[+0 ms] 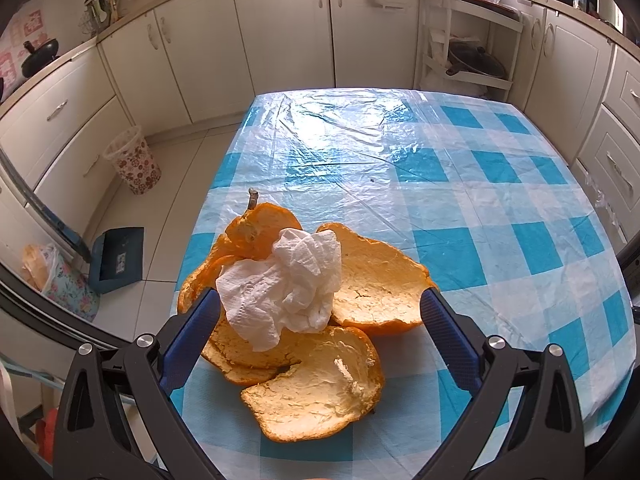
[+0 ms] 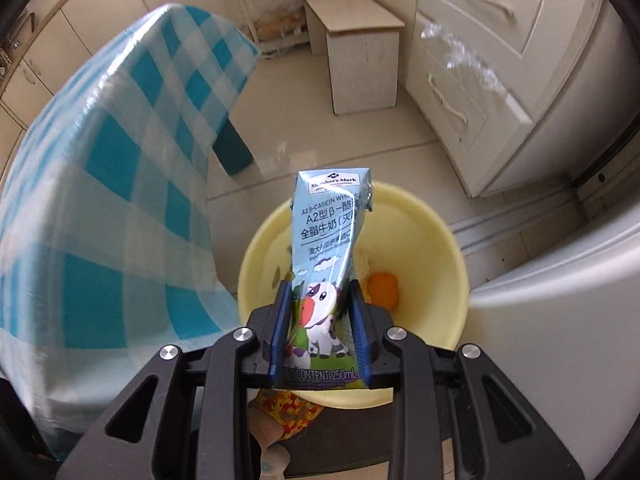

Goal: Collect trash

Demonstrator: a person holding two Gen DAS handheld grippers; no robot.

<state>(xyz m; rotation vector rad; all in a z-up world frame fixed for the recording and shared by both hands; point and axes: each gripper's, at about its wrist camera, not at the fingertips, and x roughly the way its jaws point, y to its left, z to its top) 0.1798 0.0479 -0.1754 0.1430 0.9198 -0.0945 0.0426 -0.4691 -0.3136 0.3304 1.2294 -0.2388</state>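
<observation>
The left gripper (image 1: 320,300) hangs low over the table with its blue-padded jaws spread wide, released and gripping nothing, on either side of a heap of torn orange fruit peels (image 1: 320,380) lying pith-up on the blue-and-white checked plastic tablecloth (image 1: 480,208). A crumpled white paper towel (image 1: 288,288) sits on top of the peels, between the fingers. Farther off on the tiled floor, left of the table, stands a small flower-patterned wastebasket (image 1: 134,160) near the cream kitchen cabinets (image 1: 280,32). The right gripper (image 2: 319,286) is clenched on the lower part of a light-blue squashed milk carton with a cartoon cow (image 2: 328,256), held over a pale-yellow round plastic bin (image 2: 424,240) standing on the floor beside the table; a piece of orange peel (image 2: 383,289) lies inside the bin.
</observation>
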